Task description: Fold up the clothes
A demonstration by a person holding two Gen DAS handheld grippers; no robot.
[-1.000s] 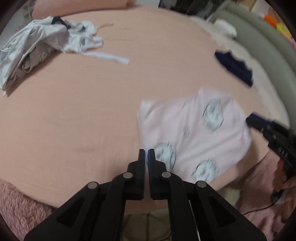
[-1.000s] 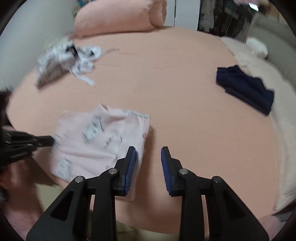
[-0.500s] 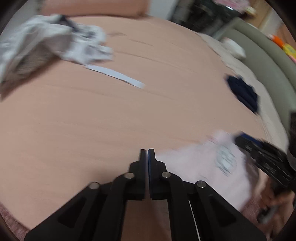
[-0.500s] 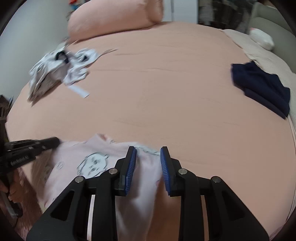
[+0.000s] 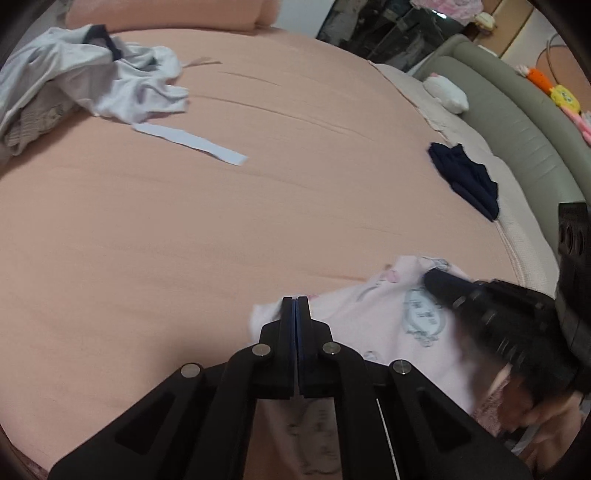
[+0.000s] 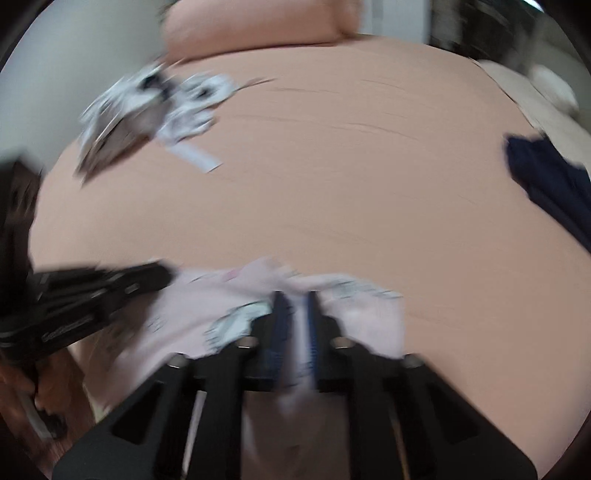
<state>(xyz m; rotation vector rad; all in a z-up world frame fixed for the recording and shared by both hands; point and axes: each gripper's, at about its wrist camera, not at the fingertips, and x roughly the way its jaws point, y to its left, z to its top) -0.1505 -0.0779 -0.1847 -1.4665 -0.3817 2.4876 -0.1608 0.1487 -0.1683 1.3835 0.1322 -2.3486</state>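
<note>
Pink shirt (image 5: 402, 317), printed with small grey figures, lies at the near edge of the bed (image 5: 184, 229), with part of it hanging over that edge toward the person. Both tongs work along this same near hem, which suits lifting or drawing the cloth as one straight line for a fold.

Left tongs (image 5: 295, 301) are pressed together at the shirt's left corner; the pads meet with almost no gap, and a thin layer of cloth seems pinched between them, though the fabric there is partly hidden by the fingers. Right tongs (image 6: 295, 299) sit further along the hem toward the right. That view is blurred, but a strip of pale cloth runs up between the blue pads (image 6: 314, 321), and I judge them clamped on it. Holding two spread points keeps the edge taut, so the garment should not bunch when moved.

Beyond the shirt the middle of the bed is bare sheet, which leaves room to lay the cloth flat. A dark blue garment (image 5: 465, 181) rests near the right edge, folded or bundled, well apart. At the far left corner lies a crumpled white and grey heap of clothes (image 5: 88, 85), with a pale strip (image 5: 188, 142) trailing from it. A peach pillow (image 6: 258, 26) sits along the far edge.
</note>
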